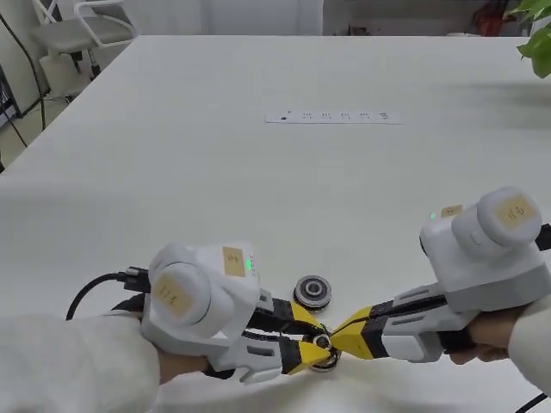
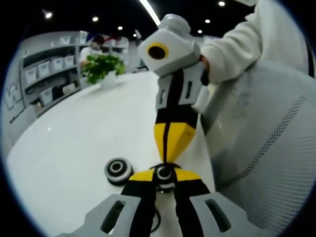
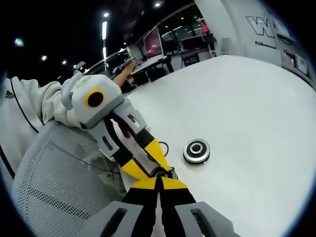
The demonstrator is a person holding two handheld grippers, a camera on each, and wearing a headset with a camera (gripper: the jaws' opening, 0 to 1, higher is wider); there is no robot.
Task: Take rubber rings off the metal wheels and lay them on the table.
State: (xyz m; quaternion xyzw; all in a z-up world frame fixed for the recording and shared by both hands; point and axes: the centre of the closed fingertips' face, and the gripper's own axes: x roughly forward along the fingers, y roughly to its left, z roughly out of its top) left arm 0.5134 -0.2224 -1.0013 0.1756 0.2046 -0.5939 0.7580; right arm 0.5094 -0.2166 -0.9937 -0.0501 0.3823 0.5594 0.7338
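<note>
Stripping step: left gripper (image 1: 312,342) jaws clamped on metal wheel (image 2: 164,175) at table (image 1: 258,172) near edge; right gripper (image 1: 340,338) jaws together at its rim, hold on rubber ring unclear. Second wheel (image 1: 312,291) near. Next likely needs outward peel.

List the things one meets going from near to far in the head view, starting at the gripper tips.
held wheel → free wheel lying on the table → power strip → chair beyond the table's far edge
</note>
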